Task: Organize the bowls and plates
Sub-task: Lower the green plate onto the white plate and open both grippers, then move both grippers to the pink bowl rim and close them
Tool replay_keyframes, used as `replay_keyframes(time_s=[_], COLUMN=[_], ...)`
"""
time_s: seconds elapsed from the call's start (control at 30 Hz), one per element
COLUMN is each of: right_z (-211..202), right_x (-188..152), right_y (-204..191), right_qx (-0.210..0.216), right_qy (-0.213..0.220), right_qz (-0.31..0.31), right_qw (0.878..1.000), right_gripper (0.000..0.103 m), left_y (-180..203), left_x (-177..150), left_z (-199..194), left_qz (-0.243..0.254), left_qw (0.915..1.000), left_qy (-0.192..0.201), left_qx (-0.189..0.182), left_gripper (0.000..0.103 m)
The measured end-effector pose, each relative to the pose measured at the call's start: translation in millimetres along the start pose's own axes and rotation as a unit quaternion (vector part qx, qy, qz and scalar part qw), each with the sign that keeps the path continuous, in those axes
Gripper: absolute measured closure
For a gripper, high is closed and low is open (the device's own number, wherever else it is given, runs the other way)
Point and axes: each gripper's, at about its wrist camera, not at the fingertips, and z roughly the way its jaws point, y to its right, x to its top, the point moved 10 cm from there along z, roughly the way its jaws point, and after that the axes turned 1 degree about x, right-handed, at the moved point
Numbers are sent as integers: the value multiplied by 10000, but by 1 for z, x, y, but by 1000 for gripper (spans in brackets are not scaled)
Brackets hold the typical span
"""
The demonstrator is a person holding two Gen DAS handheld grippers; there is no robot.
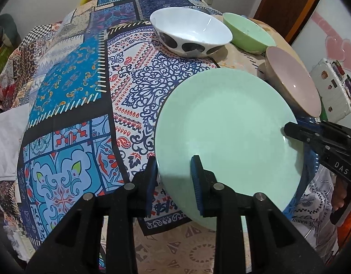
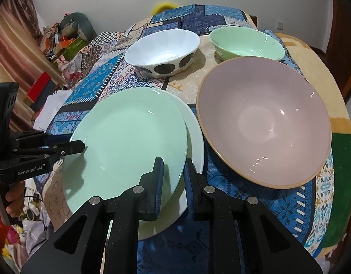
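A mint-green plate (image 1: 221, 125) (image 2: 129, 132) rests partly on a white plate (image 2: 195, 141) and reaches out past its left side. My right gripper (image 2: 173, 159) is shut on the green plate's near right rim, one finger above and one below; it shows at the plate's right edge (image 1: 289, 130) in the left wrist view. My left gripper (image 1: 174, 159) straddles the opposite rim. One pad lies over the plate, and a strip of cloth shows between the other pad and the rim, so it stands open. The right wrist view shows it at the plate's left edge (image 2: 72, 143).
A big pink bowl (image 2: 262, 123) (image 1: 294, 82) stands right of the plates. Behind are a white bowl with black dots (image 2: 161, 48) (image 1: 191, 29) and a green bowl (image 2: 246, 43) (image 1: 248, 32). A patterned cloth (image 1: 84, 91) covers the table. Clutter lies beyond the left edge.
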Motion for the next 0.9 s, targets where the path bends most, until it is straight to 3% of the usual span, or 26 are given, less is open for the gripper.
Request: replay_keyframes(time_s=[0.23,0.53,0.73,0.9], right_z=[-6,-33,-60,-82], right_x=[0,5,17,29], right_y=[3,6,17,30], right_qx=[-68,-279,-445,-615], right_qy=[44,380,750,1064], right_qz=[13,-208,-184,-92], right_qw=[10000,9987,9960,9924], right_gripper=[87,87,85,75], left_y=[-1,0,27,62], left_x=[-2,13,32,53], left_z=[-3,-46,-82,-98], left_qz=[-52,-40,230,383], left_qw=[10000,9972,9922,9877], left_qy=[69,739,1221,1499], left_qx=[-14,74,24,-226], left_gripper=[72,59,50,45])
